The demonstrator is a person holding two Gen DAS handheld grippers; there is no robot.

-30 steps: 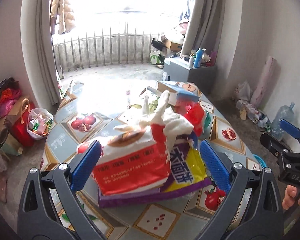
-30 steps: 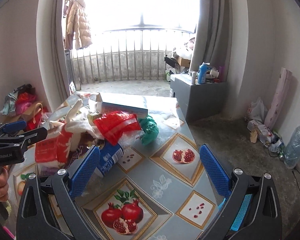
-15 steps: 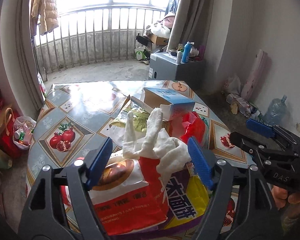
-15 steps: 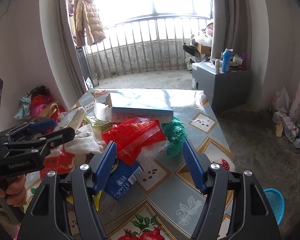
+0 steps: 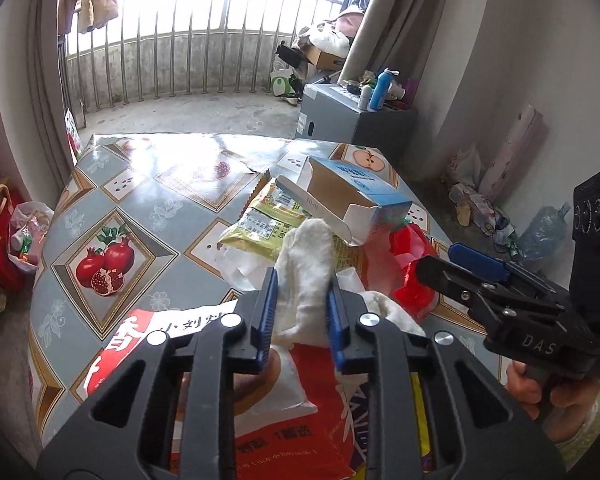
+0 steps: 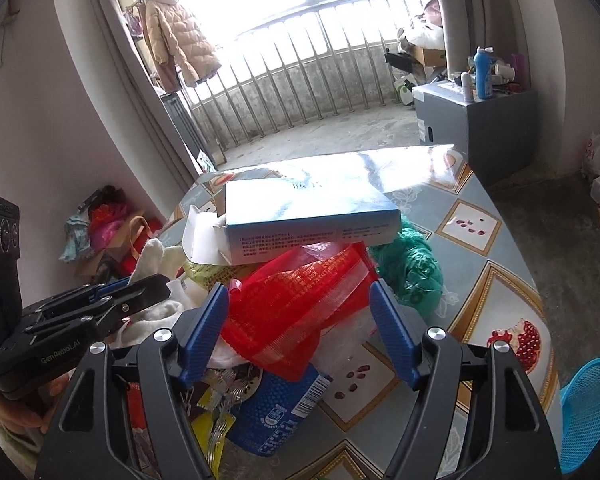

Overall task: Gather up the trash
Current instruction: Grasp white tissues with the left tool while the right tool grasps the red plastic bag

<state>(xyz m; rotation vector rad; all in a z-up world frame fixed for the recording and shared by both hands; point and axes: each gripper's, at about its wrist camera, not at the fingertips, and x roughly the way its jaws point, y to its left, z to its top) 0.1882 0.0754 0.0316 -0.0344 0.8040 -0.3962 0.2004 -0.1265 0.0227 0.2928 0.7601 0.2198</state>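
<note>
My left hand-held gripper (image 5: 300, 312) is closing its jaws on the white cloth (image 5: 310, 264), which sits between the pads. My right hand-held gripper (image 6: 300, 332) is opening, straddling the red plastic bag (image 6: 300, 304) without pressing it. Both lie in the trash heap on the surface (image 5: 112, 216), just in front of the blue box (image 6: 312, 216); a green bag (image 6: 412, 276) lies right of the red one.

Left hand-held gripper (image 5: 300, 312) closing, seemingly pinching the white cloth (image 5: 310, 264).
</note>
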